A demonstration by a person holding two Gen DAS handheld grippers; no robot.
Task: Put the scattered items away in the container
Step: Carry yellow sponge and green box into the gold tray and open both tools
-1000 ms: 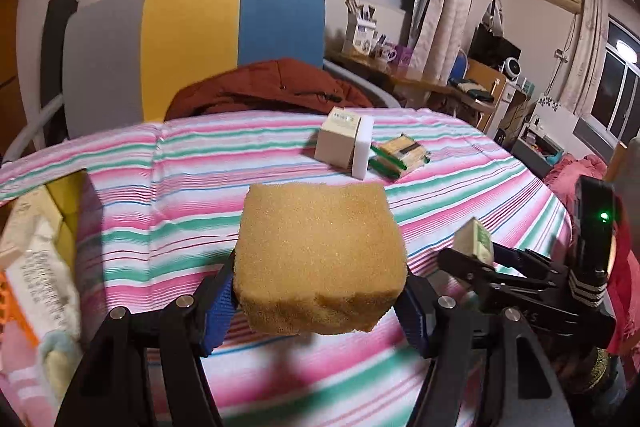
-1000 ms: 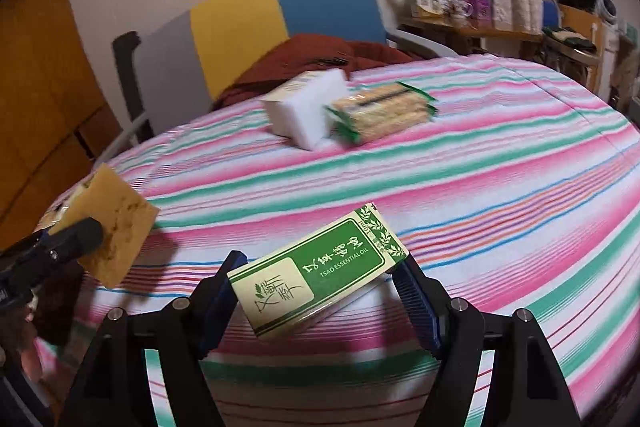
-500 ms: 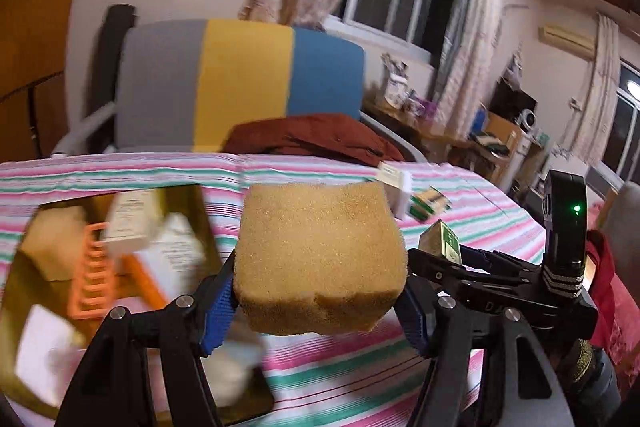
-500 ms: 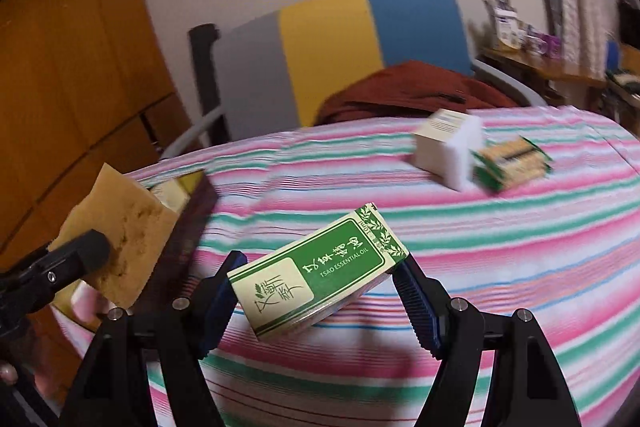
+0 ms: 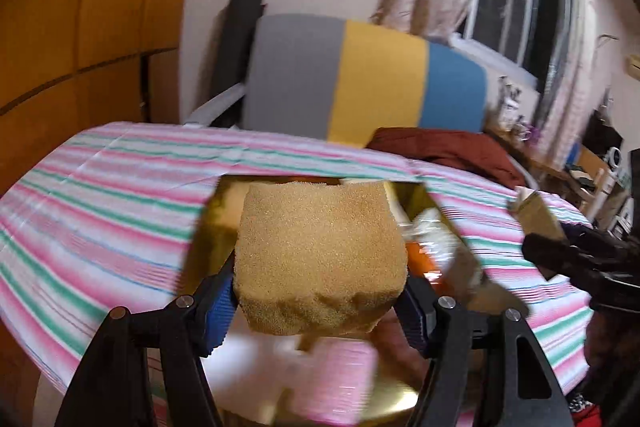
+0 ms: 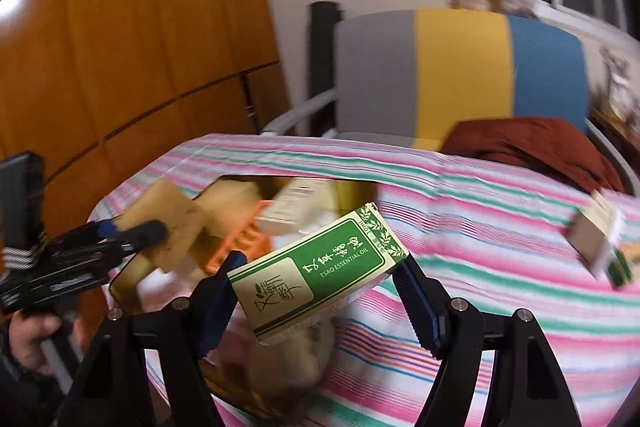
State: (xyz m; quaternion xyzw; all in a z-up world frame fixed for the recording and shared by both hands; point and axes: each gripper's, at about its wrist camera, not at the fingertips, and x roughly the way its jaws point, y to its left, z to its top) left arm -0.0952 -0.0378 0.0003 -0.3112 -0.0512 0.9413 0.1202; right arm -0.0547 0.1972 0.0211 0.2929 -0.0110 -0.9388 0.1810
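My left gripper [image 5: 320, 301] is shut on a tan sponge [image 5: 320, 259] and holds it above the gold container [image 5: 208, 227], which holds several items. My right gripper [image 6: 318, 291] is shut on a green and cream essential oil box [image 6: 316, 271] and holds it over the container's [image 6: 124, 283] right side. The left gripper with the sponge [image 6: 168, 227] shows at the left of the right wrist view. The right gripper and its box [image 5: 536, 219] show at the right of the left wrist view.
The container sits at the left of a table with a striped pink, green and white cloth [image 6: 500, 259]. A white box [image 6: 600, 243] lies on the cloth at the right. A grey, yellow and blue chair [image 5: 360, 79] with a red garment [image 5: 440, 151] stands behind.
Both grippers have swung left from the middle of the table to above the container, still holding the sponge and the box. The white box now lies far right.
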